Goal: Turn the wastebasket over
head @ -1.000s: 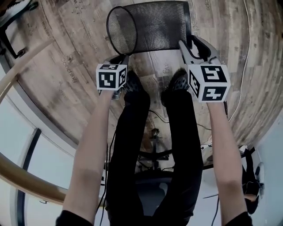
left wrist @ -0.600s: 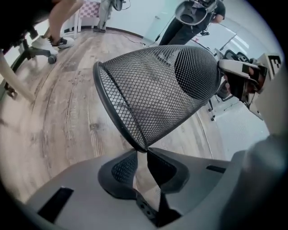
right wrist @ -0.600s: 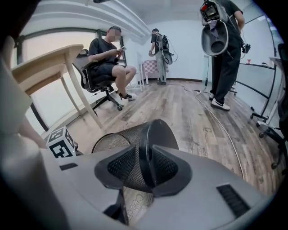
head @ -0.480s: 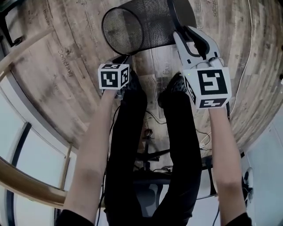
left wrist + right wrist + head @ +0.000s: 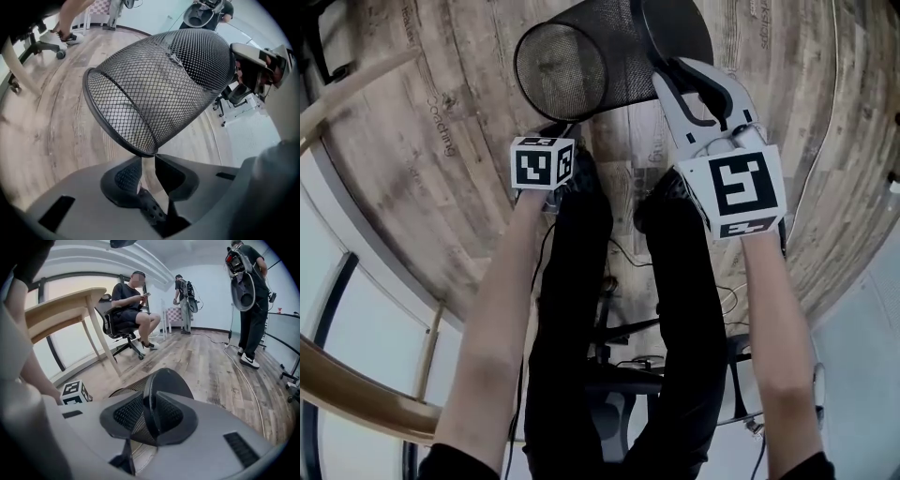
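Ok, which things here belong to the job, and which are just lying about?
Job: black wire-mesh wastebasket; right gripper, jaws closing on its base edge; left gripper, jaws opening at its rim.
Lying about: pale wooden table; black office chair.

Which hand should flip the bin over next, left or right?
Probably right: the right hand-held gripper is closing on the base edge of the wastebasket, while the left hand-held gripper is opening, the rim only at its tips.
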Available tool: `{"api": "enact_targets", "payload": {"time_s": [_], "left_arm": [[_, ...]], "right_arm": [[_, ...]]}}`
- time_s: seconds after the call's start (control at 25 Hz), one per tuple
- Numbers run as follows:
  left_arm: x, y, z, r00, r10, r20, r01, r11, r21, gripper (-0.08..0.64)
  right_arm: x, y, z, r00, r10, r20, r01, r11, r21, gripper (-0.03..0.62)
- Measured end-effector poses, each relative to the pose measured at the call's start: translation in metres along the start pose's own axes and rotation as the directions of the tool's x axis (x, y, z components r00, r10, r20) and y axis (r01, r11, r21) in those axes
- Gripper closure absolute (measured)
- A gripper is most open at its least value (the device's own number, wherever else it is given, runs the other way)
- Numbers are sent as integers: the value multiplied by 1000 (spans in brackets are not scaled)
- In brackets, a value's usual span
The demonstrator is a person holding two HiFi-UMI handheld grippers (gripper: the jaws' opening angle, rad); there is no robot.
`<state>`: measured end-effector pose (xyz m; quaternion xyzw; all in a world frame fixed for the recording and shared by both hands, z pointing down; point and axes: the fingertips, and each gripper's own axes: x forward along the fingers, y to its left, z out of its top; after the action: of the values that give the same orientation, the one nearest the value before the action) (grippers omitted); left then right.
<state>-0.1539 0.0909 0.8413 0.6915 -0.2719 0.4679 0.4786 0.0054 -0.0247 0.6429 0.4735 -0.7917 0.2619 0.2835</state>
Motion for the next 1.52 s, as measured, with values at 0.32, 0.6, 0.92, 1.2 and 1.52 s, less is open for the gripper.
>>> {"api": "enact_targets", "payload": {"time_s": [0.32,0.6,0.92,1.2,1.52], "left_arm": [[5,10,-8,1000,-9,-3,9,996,-90,419],[-5,17,-24,999,-31,-33,25,987,-156,336],[-84,23,44,896,258,361,-400,822,406,177],[-114,-31,104,841,87,535,-423,722,547,141],[-104,-42,90,894,6,449,-312,727,612,141]], "right_arm": [[10,35,17,997,73,39,-70,995,-77,497],[13,44,20,994,103,32,-100,991,-95,500],[19,57,27,991,127,33,-123,988,-92,502],[23,83,27,985,172,10,-171,981,-89,505],[27,97,26,975,220,-12,-220,969,-109,505]]}}
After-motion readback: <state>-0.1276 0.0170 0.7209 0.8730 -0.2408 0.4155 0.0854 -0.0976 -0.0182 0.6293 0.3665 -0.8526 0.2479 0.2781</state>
